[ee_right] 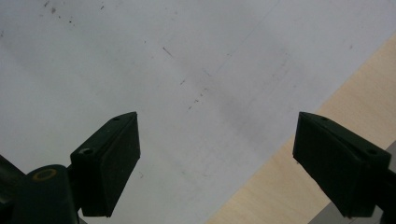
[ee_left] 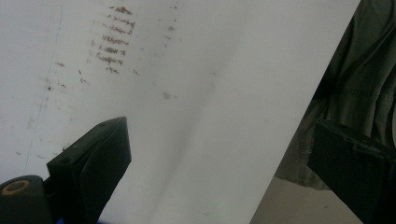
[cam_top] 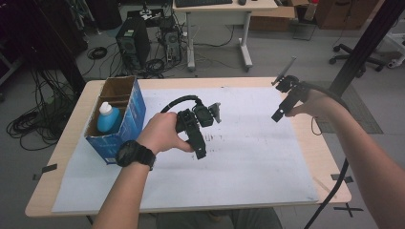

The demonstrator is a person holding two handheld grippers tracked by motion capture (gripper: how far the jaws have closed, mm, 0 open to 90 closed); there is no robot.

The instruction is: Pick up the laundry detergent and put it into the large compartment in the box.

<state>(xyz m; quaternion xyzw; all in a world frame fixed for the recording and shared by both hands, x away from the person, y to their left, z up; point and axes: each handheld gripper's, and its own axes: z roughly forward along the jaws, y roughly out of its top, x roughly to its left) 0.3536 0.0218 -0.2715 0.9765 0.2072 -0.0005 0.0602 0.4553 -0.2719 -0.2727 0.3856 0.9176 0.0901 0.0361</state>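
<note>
The blue plastic bottle with a white cap (cam_top: 108, 118) stands upright inside the open blue cardboard box (cam_top: 125, 119), in the compartment nearest the person, to the left of the left hand-held gripper (cam_top: 200, 151) and well apart from it. It is the thing nearest that gripper, so I take it as what the work concerns. The bottle looks like a smooth, rigid moulded container; I judge it light to moderate in weight, depending on how full it is, which cannot be told from here. Its rounded body is probably a little slippery, and the box walls crowd it on the sides, so the best hold seems to be from above: jaws on either side of the shoulder just under the cap, or around the cap itself, lifting straight up to clear the cardboard divider. The box is soft and light and may shift or tip if the bottle drags on it.

The left hand-held gripper (ee_left: 219, 149) hangs over the white paper sheet (cam_top: 248, 143) with its jaws spread wide, gripping nothing. The right hand-held gripper (cam_top: 277, 116) is held far to the right, near the edge of the pale wooden worktop (cam_top: 329, 157); in the right gripper view (ee_right: 217, 154) its jaws also stand wide apart and empty over the paper's edge
</note>
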